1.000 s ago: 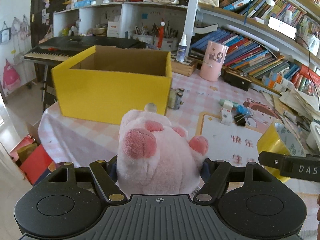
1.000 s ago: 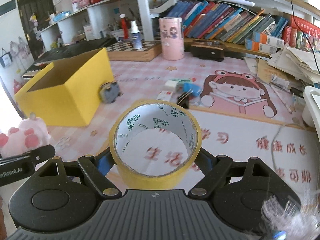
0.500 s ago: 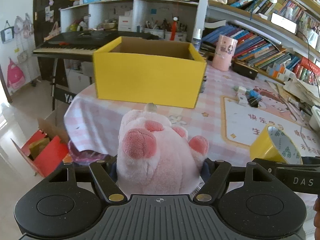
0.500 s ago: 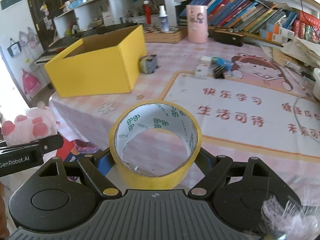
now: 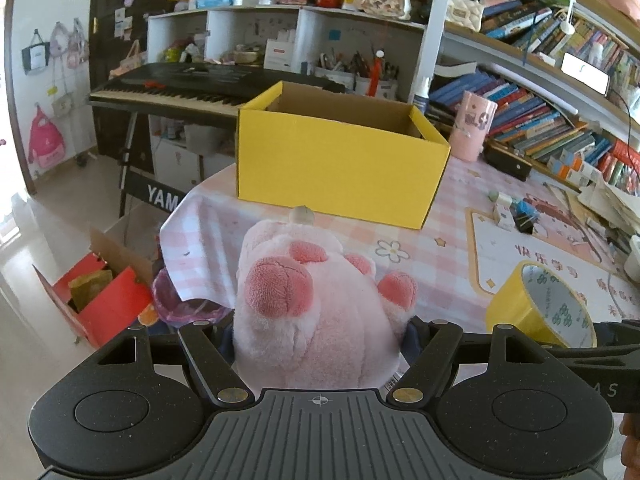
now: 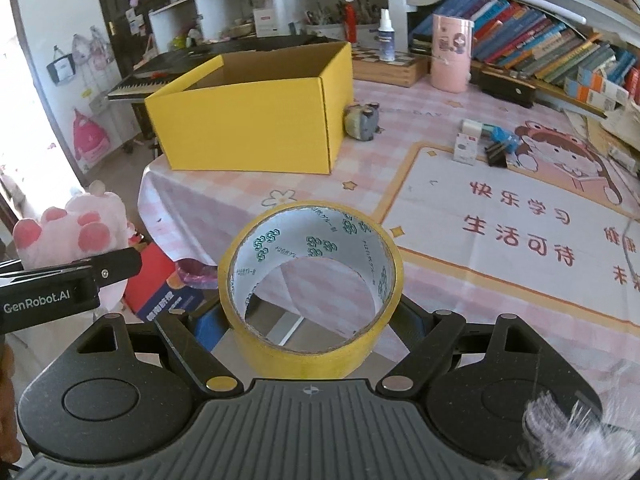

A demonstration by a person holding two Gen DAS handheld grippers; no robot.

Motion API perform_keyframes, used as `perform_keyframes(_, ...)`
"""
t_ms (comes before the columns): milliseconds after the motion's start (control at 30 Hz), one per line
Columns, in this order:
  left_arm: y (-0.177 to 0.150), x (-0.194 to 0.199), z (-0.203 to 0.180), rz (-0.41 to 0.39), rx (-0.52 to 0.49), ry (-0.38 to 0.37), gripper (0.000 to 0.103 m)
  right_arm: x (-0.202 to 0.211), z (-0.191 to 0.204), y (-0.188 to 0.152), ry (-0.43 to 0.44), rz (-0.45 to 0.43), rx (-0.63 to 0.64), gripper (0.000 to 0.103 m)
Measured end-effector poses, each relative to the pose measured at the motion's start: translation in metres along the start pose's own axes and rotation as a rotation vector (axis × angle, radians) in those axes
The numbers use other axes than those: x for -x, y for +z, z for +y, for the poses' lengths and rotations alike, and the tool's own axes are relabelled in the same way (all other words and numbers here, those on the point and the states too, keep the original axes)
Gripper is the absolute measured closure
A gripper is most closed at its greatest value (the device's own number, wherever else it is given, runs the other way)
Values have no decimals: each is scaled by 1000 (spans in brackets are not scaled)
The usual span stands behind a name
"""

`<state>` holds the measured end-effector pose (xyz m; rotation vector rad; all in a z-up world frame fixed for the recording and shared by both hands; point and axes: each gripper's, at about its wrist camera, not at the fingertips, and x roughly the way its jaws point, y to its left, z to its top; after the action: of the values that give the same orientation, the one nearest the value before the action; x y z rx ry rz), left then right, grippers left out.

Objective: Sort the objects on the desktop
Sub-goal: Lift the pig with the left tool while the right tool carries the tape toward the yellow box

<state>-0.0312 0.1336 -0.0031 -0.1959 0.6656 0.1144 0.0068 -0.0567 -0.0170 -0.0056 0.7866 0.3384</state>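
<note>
The left gripper point(image 5: 320, 340) is clamped on a pink plush paw point(image 5: 316, 312), which bulges up and forward from between its jaws. The right gripper point(image 6: 316, 320) pinches a yellow tape roll point(image 6: 312, 280) by its outer wall, the roll's hole facing up and forward. Each load sits right at its own claw, off the near edge of the table point(image 6: 400, 208) — nothing is under them but floor.

Ahead of both claws, across a strip of checked cloth, stands the open yellow box point(image 5: 340, 168), likely where both items belong. Past the right claw and to its right lie small loose items point(image 6: 484, 144) on the printed mat point(image 6: 520, 232).

Risks, as I judge them: the plush is soft and could squirm out of a shallow grip during travel, dropping to the floor. The tape is held across its curve — a tilt could let it roll free. The two claws ride side by side, so they may bump at the box mouth, or clip its near wall if they come in low.
</note>
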Motion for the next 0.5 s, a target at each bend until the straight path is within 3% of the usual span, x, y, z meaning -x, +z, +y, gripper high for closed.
perform_keyframes(500,5,1,10,-24,10,5,28,-2,15,8,12,-12,38,21)
